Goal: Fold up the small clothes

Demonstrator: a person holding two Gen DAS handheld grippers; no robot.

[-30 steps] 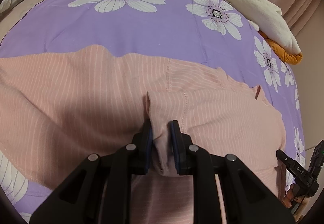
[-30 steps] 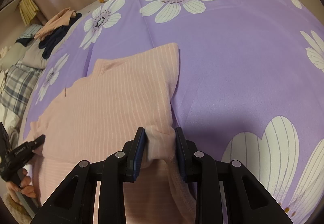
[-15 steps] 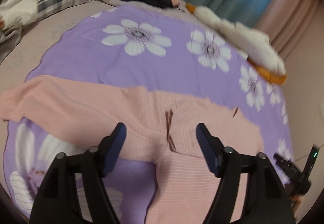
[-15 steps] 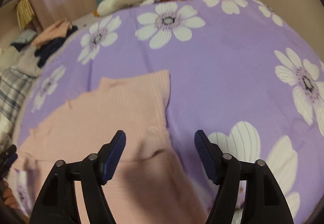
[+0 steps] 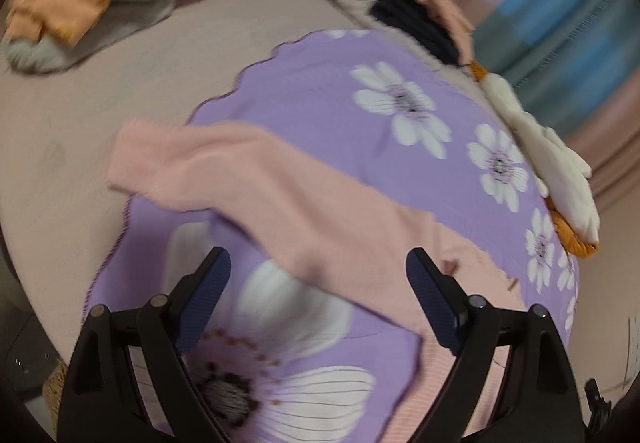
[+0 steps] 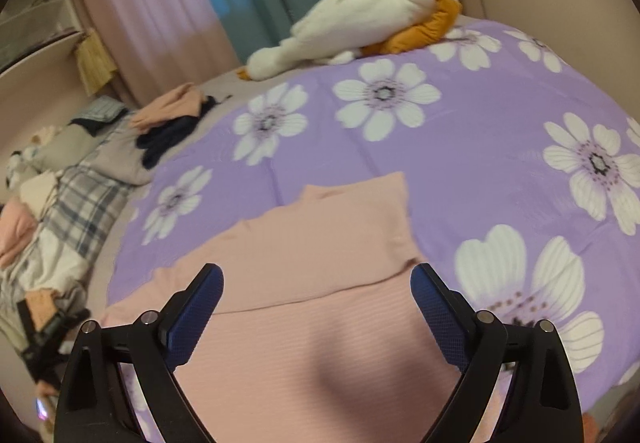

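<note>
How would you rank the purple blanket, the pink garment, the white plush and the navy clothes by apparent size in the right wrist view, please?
1. Purple blanket
2. Pink garment, though it is nearest the camera
3. White plush
4. Navy clothes

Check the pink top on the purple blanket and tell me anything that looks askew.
One sleeve of the pink top is not folded in: it stretches out sideways, and its cuff hangs past the scalloped edge of the purple blanket onto the beige sheet. The opposite side is already folded over the body. Nothing looks damaged.
</note>
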